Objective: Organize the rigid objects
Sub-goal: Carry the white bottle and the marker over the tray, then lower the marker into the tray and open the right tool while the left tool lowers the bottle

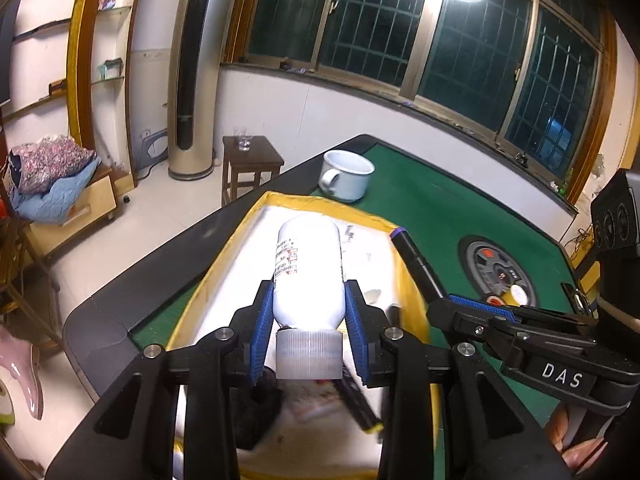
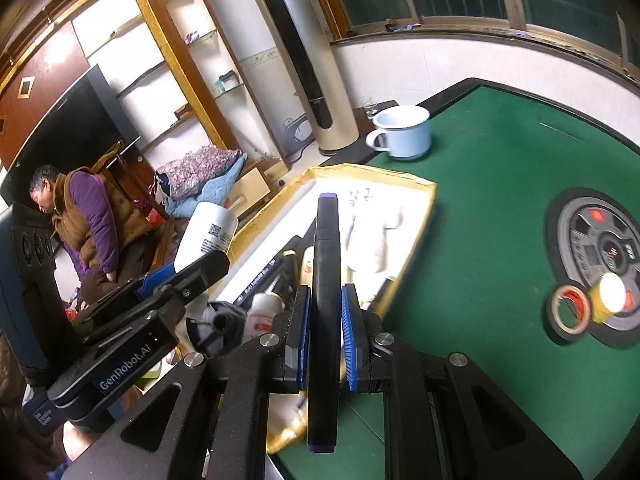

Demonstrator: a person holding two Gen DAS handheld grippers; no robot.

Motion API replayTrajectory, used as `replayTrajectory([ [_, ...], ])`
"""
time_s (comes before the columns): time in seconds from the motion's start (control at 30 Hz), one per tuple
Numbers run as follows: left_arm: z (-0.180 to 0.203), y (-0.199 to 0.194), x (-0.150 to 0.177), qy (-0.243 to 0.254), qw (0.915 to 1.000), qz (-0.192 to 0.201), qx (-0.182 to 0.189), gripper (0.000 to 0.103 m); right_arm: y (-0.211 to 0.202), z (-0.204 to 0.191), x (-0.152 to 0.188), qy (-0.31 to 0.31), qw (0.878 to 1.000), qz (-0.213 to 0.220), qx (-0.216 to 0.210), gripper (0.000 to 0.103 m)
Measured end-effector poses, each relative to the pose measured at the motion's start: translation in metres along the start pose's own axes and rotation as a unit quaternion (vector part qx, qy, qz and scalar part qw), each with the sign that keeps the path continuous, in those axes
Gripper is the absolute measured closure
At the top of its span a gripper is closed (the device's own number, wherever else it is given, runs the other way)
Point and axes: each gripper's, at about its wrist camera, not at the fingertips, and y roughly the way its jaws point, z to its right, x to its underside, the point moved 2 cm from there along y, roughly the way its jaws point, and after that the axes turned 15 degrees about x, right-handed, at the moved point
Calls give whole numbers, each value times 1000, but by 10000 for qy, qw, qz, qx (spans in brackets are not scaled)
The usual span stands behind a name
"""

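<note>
My left gripper (image 1: 308, 308) is shut on a white bottle (image 1: 308, 264), its blue pads pressing the body just above the ribbed cap, which points back at the camera. The bottle hangs over a yellow-rimmed white tray (image 1: 240, 236) on the green table. My right gripper (image 2: 325, 312) is shut on a black marker (image 2: 326, 264) with a purple end, held upright between its pads above the tray's (image 2: 416, 184) near side. The left wrist view shows the marker (image 1: 416, 264) and right gripper (image 1: 444, 304) close on the right. In the right wrist view, the bottle (image 2: 210, 232) is at the left.
The tray holds several items, among them a white object (image 2: 372, 240), pens and small bottles. A pale mug (image 2: 402, 132) stands beyond the tray. A red tape roll (image 2: 570, 314) and a yellow item (image 2: 610, 296) lie by the table's round centre disc (image 2: 600, 248). A person (image 2: 88, 220) is at left.
</note>
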Motion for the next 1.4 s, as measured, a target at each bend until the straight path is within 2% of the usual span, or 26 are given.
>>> replayTrajectory([
  [0.37, -32, 33, 1, -289, 9988, -405, 27, 71, 54, -12, 0, 56, 9987, -479, 178, 89],
  [0.63, -36, 42, 6, -301, 9983, -500, 46, 71, 61, -12, 3, 13, 9976, -579, 372, 89],
  [0.97, -37, 45, 6, -303, 9978, -587, 15, 71, 58, -24, 5, -228, 9974, -433, 521, 89],
  [1.2, -37, 44, 6, -364, 9972, -642, -104, 71, 45, -22, 6, -336, 9973, -274, 591, 68],
  [1.4, -32, 36, 8, -376, 9972, -635, -96, 71, 33, -17, 3, -255, 9987, -129, 410, 60],
])
